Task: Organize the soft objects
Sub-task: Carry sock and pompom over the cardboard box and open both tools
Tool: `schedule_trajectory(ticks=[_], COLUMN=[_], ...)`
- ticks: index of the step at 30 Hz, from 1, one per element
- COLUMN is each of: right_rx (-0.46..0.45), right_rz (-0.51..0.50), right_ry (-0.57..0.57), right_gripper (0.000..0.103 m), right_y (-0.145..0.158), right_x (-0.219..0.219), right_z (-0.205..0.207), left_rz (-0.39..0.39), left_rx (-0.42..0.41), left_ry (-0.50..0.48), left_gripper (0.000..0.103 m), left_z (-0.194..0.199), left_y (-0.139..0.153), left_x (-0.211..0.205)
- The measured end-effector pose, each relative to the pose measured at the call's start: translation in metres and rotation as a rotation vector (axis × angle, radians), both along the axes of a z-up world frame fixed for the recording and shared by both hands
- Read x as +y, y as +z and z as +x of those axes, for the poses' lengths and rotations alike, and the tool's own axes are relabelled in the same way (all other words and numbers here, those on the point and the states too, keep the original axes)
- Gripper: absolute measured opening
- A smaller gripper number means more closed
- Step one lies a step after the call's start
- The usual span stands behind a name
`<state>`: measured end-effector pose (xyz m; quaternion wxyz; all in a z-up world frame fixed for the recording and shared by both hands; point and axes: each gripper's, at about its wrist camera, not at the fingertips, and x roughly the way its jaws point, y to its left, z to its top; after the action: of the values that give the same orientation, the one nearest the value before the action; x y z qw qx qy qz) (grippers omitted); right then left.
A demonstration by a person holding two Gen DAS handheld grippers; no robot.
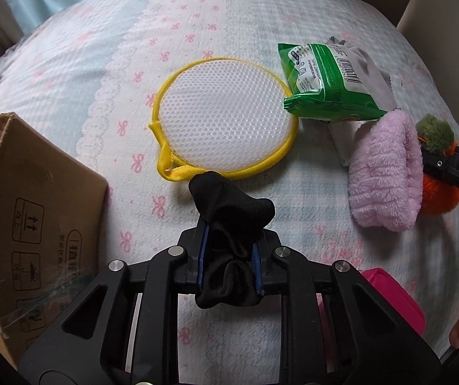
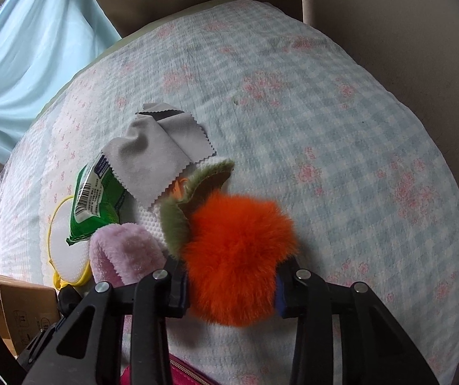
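Observation:
My left gripper (image 1: 229, 240) is shut on a black sock (image 1: 229, 221), held above the bed just in front of a round white mesh pad with a yellow rim (image 1: 226, 112). My right gripper (image 2: 229, 288) is closed around a fluffy orange plush ball with green leaves (image 2: 236, 256); the ball (image 1: 438, 189) also shows at the right edge of the left wrist view. A pink fleece roll (image 1: 383, 173) lies beside it, also in the right wrist view (image 2: 123, 250). A green wipes pack (image 1: 322, 80) and a grey cloth (image 2: 155, 157) lie behind.
An open cardboard box (image 1: 37, 211) stands at the left, also in the right wrist view (image 2: 21, 308). A pink case (image 1: 393, 301) lies near the front right. The bed (image 2: 325, 128) has a checked floral cover; a beige headboard and a pale blue curtain stand behind.

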<state>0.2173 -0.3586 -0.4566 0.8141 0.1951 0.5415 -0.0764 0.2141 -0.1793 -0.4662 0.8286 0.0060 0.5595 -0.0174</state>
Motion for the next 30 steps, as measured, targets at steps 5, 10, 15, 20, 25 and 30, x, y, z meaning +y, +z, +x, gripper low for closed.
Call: schedule_trajectory(ticks=[5, 10, 15, 20, 25, 30], right_rx=[-0.025, -0.065, -0.115, -0.154, -0.202, -0.240], right_rz=[-0.007, -0.027, -0.052, -0.082, -0.128, -0.137], right_ry=[-0.013, -0.023, -0.032, -0.013, 0.057, 0.117], right_gripper=[0.035, 0.035, 0.035, 0.035, 0.035, 0.035], right_y=[0.018, 0.051, 0.099, 0.161, 0.222, 0.268], right_x=[0.001, 0.000, 0.005, 0.023, 0.058, 0.109], right_z=[-0.012, -0.025, -0.039, -0.056, -0.065, -0.066], left_rz=[-0.020, -0.038, -0.062, -0.089, -0.109, -0.113], left_rx=[-0.007, -0.046, -0.101, -0.162, -0.232, -0.280], left_ry=[0.001, -0.013, -0.026, -0.031, -0.040, -0.028], left_gripper=[0.017, 0.017, 0.017, 0.017, 0.017, 0.017], left_z=[-0.004, -0.013, -0.022, -0.033, -0.043, -0.051], left_y=[0.008, 0.032, 0.071, 0.130, 0.198, 0.252], left_x=[0.003, 0.003, 0.005, 0.016, 0.040, 0.080])
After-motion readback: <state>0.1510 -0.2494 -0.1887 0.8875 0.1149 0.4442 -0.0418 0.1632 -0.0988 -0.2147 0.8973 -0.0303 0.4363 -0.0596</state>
